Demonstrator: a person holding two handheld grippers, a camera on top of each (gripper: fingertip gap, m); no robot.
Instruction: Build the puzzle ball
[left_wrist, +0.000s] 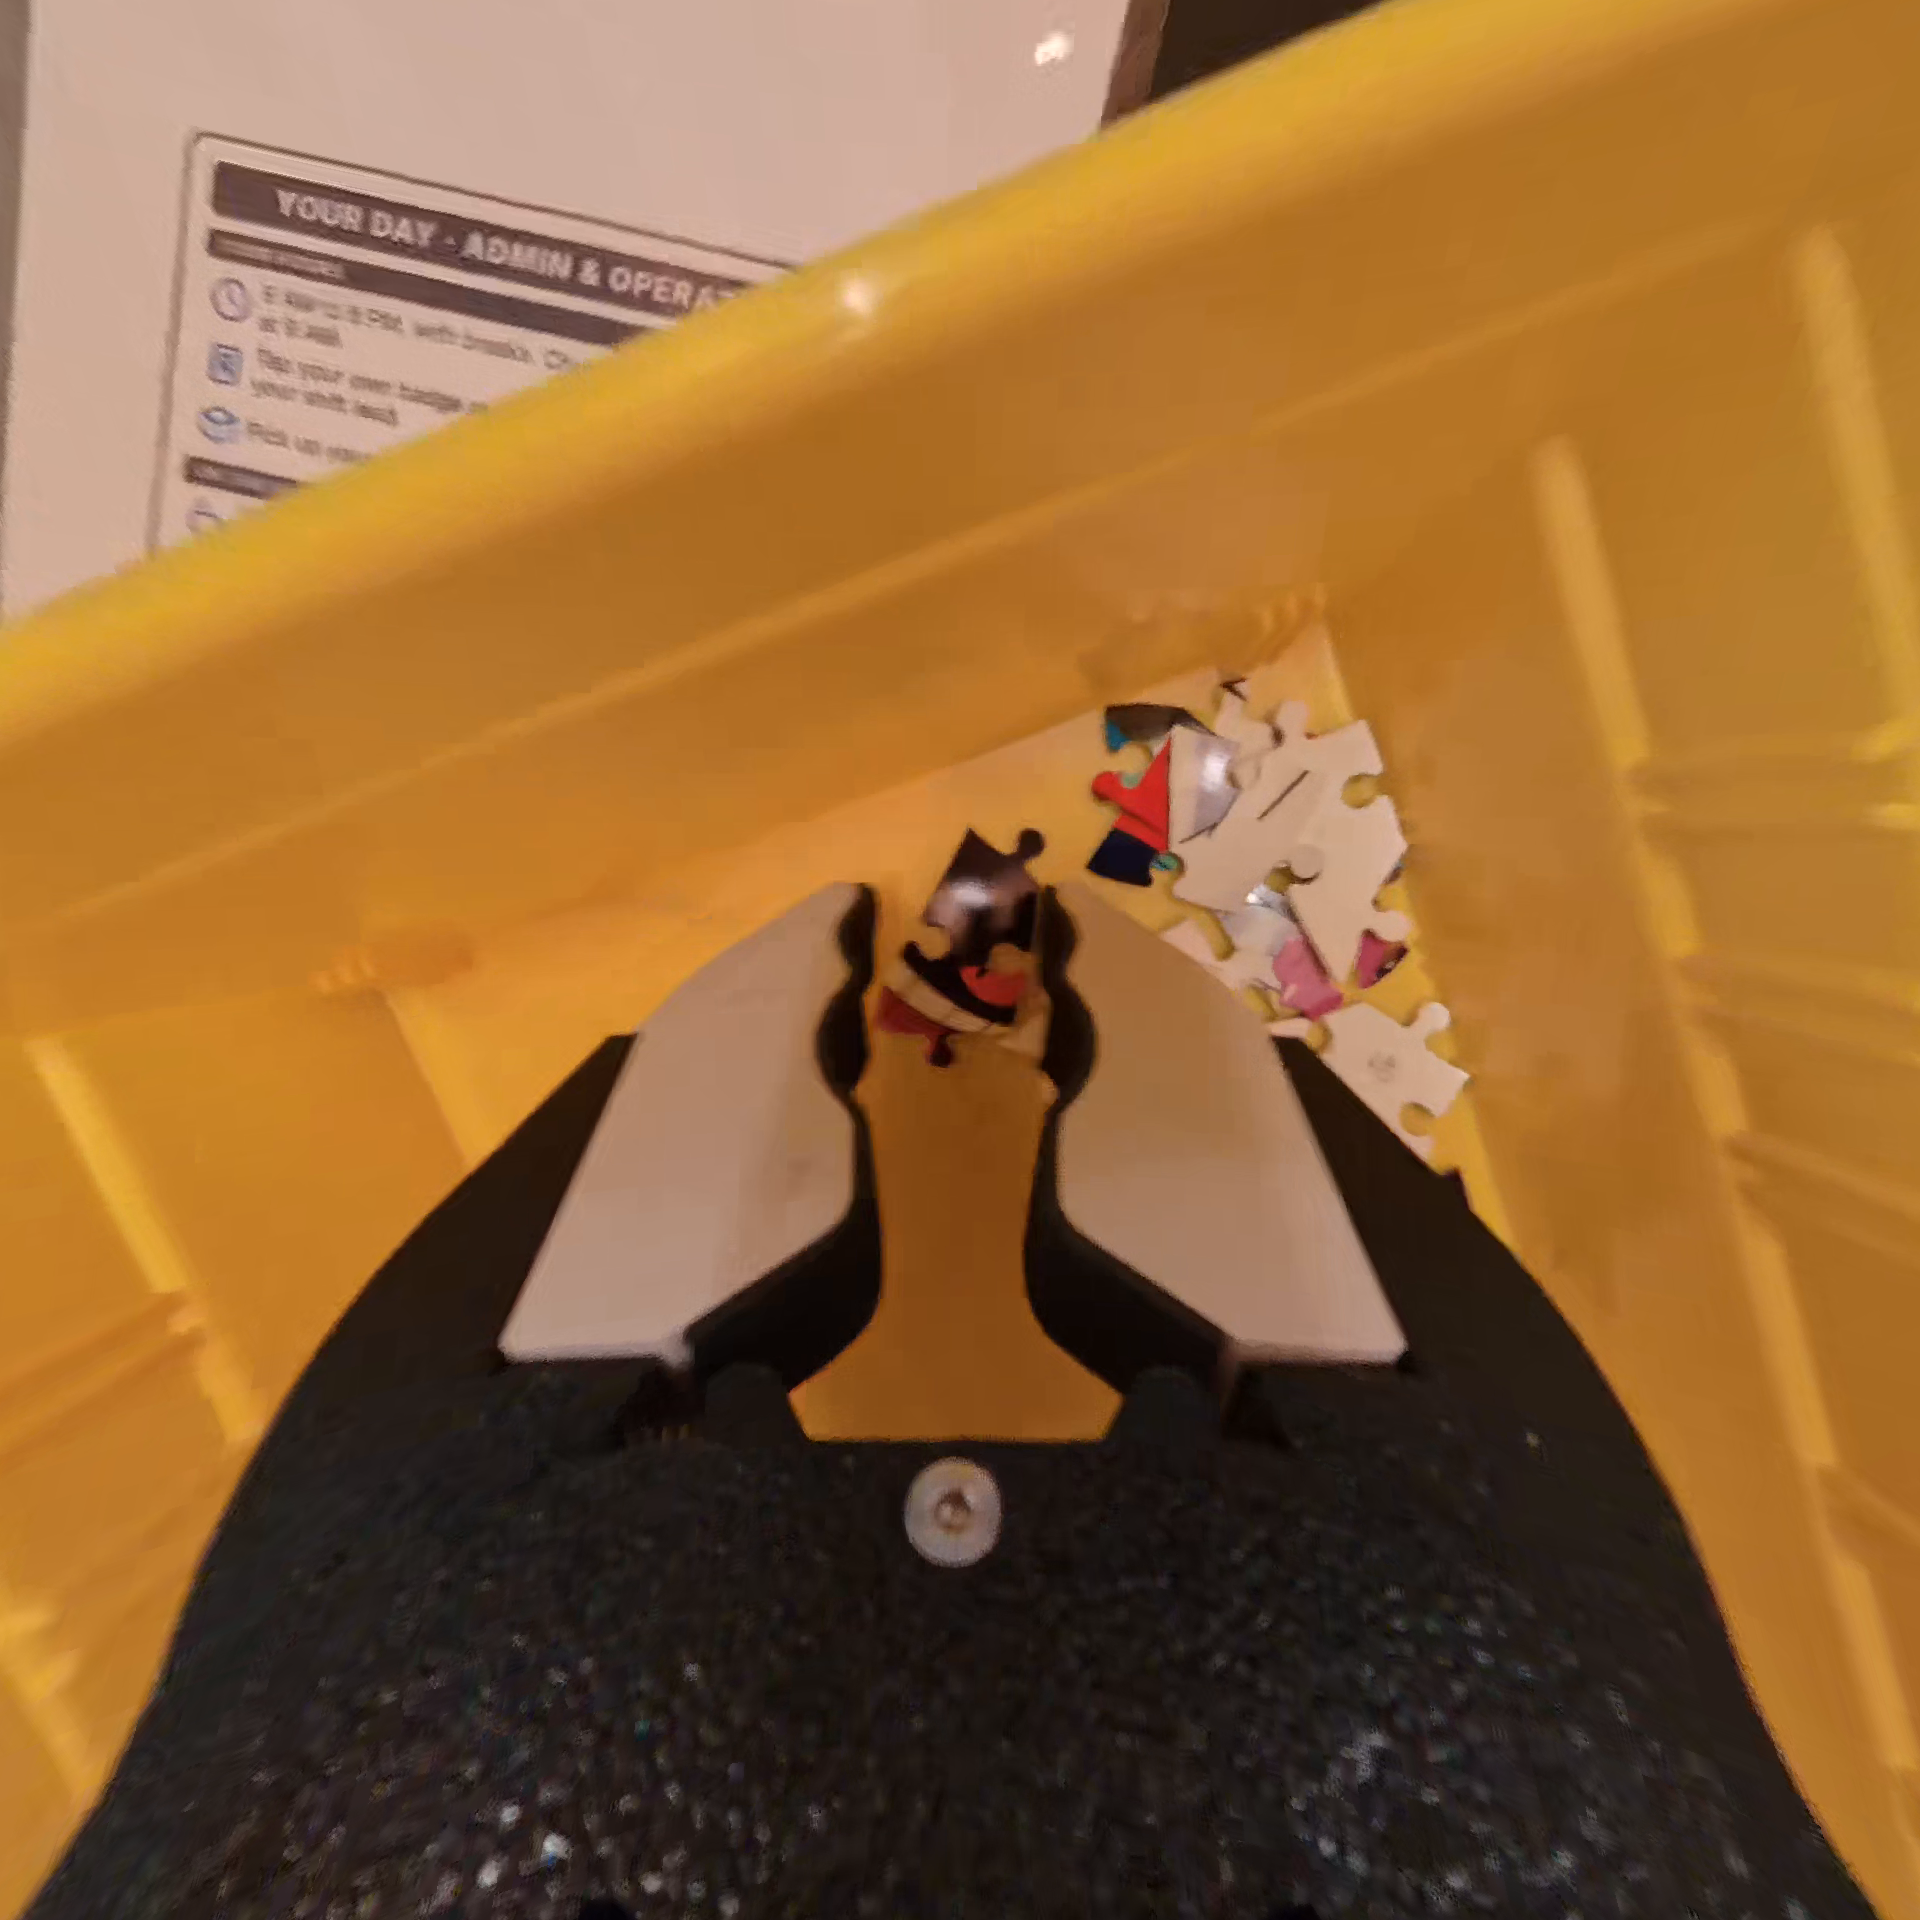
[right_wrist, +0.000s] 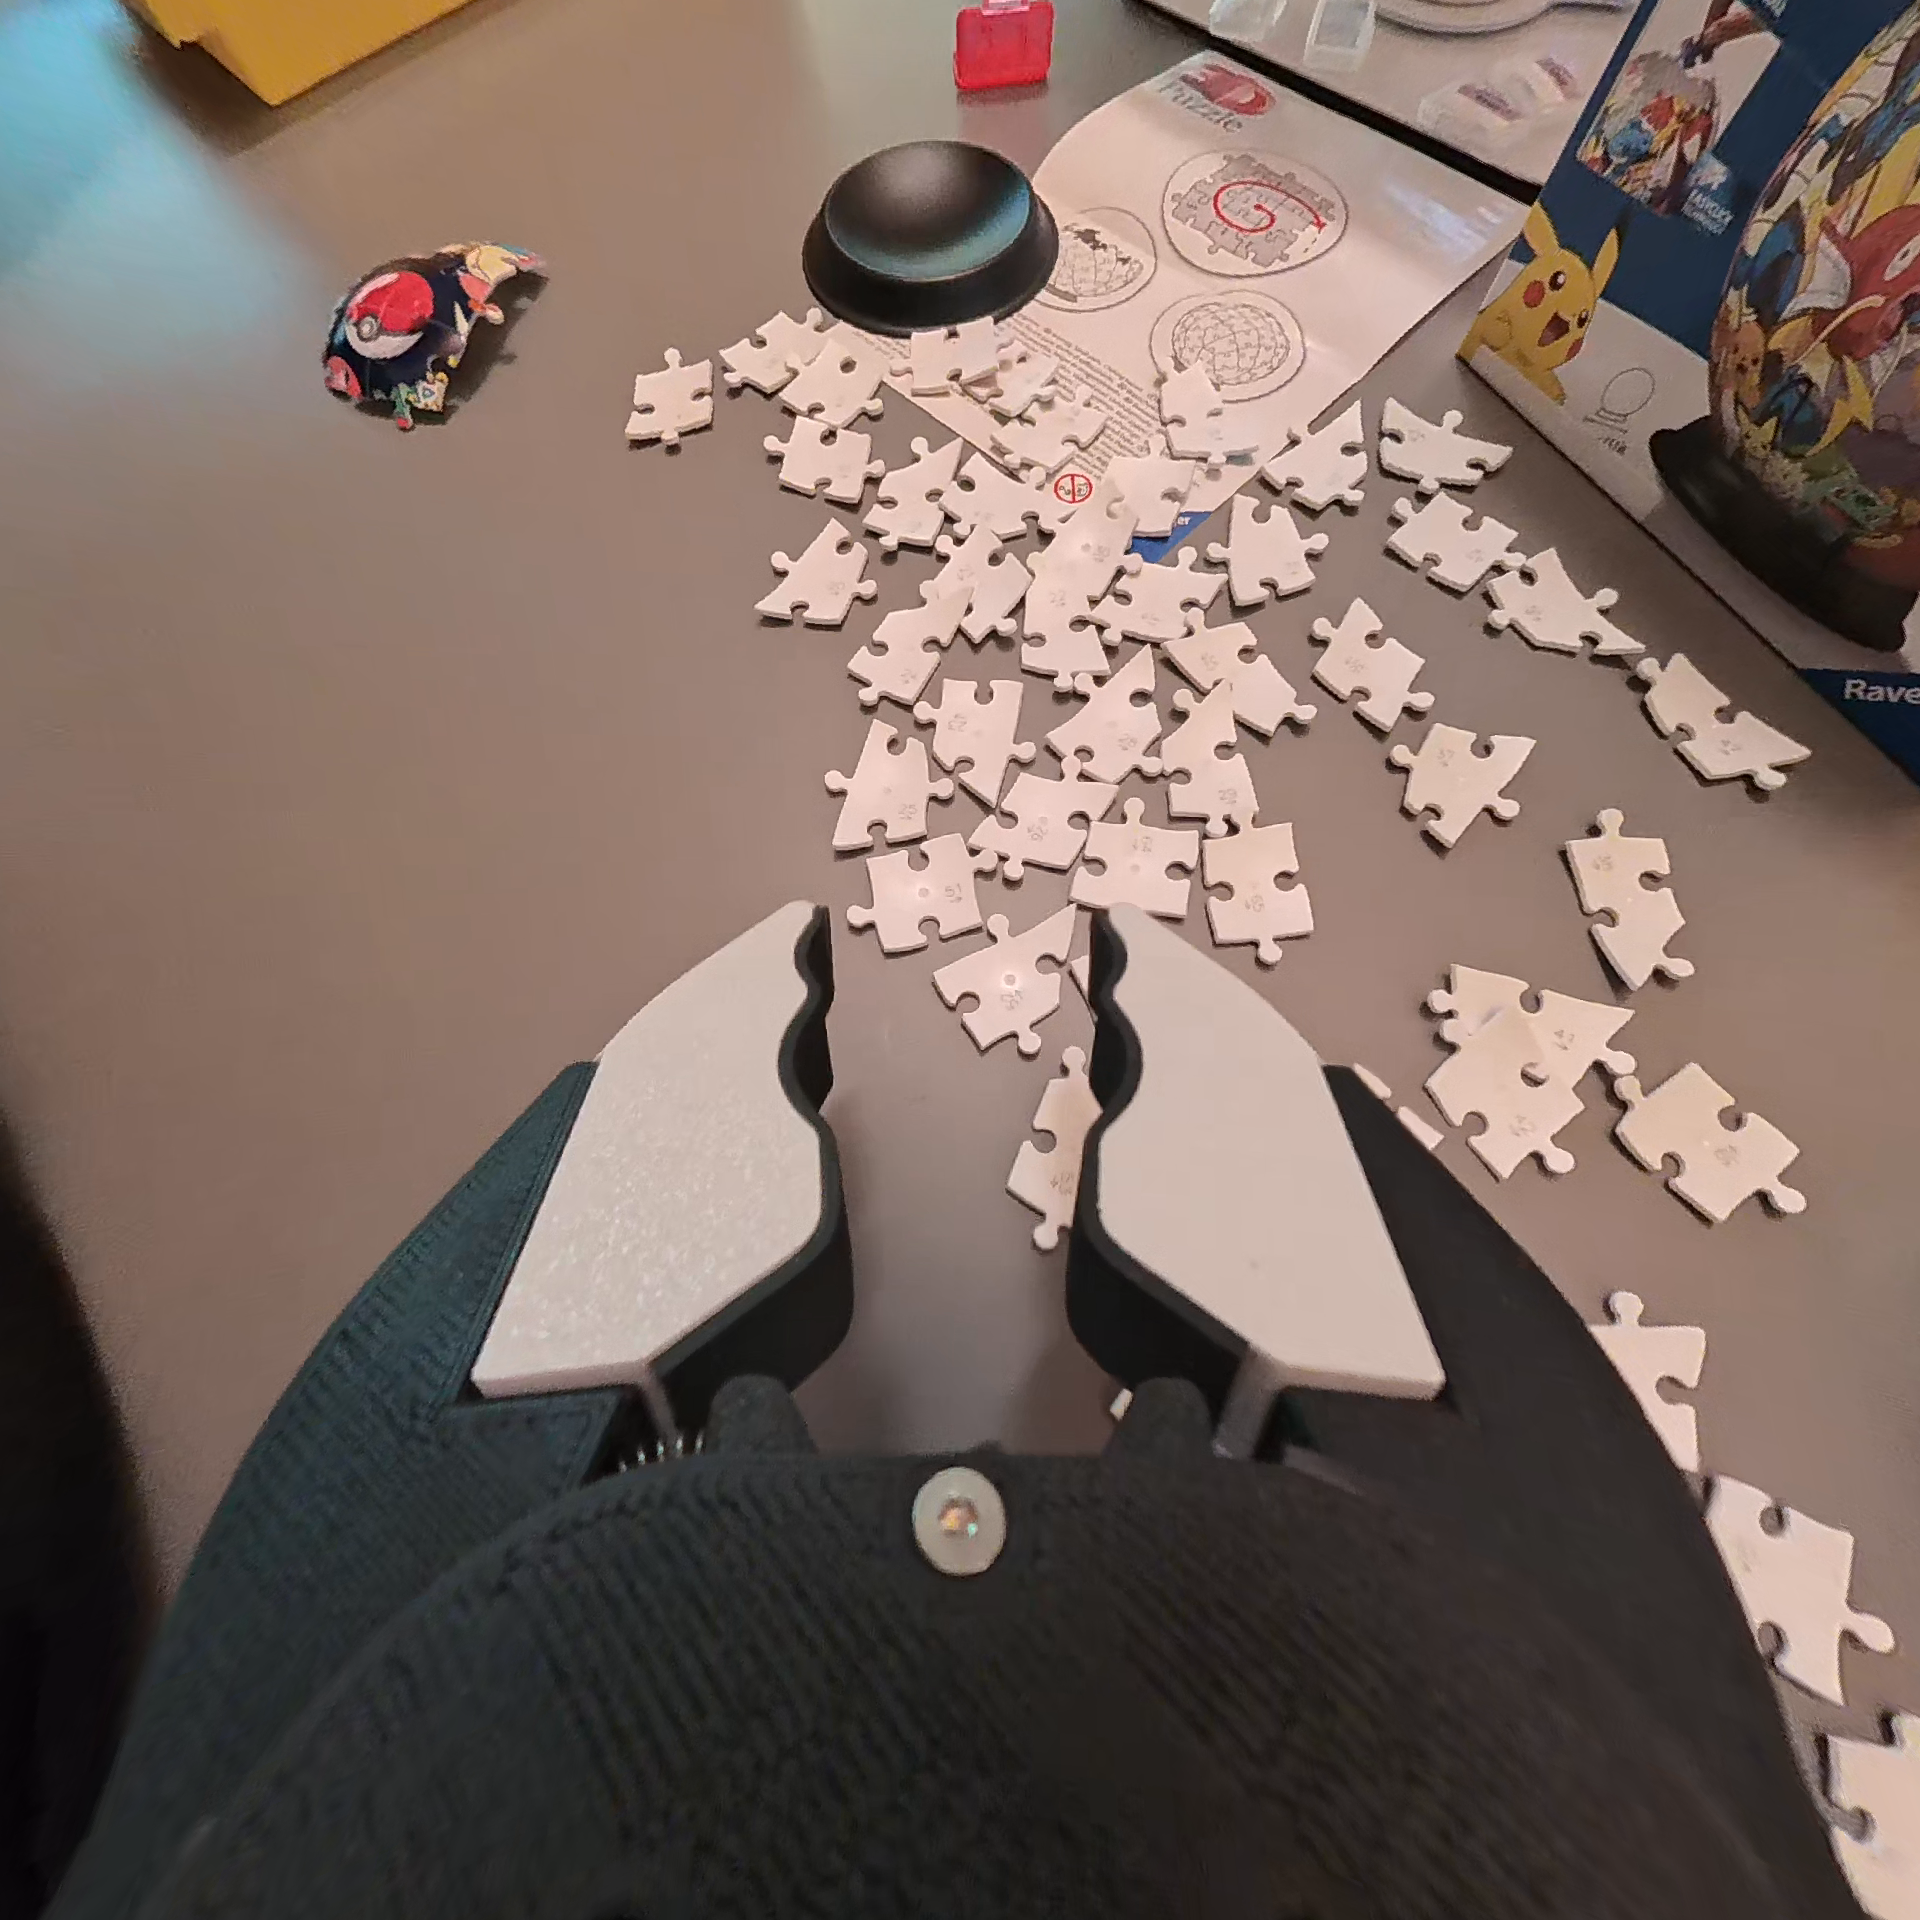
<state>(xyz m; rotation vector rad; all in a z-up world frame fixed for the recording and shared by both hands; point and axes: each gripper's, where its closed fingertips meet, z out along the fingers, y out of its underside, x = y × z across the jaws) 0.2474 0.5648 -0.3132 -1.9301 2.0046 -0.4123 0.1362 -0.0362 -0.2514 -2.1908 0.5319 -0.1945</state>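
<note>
STEP: fetching pieces | LEFT: left gripper (left_wrist: 956, 961) pinches printed puzzle piece (left_wrist: 971, 951) inside yellow bin (left_wrist: 935, 499) | RIGHT: right gripper (right_wrist: 961, 971) parted, empty, over face-down white pieces (right_wrist: 1049, 665) | NEXT: likely lift piece clear, carry toward assembled ball section (right_wrist: 416, 327)

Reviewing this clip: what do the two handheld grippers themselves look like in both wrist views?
Both look alike. The left gripper has a rough, speckled black body, two pale grey flat-faced fingers with wavy black inner pads, and a silver screw with washer at the centre. The right gripper has a ribbed black printed body, matching light grey fingers, and a small spring showing at the left finger's base. No cables visible.
</note>
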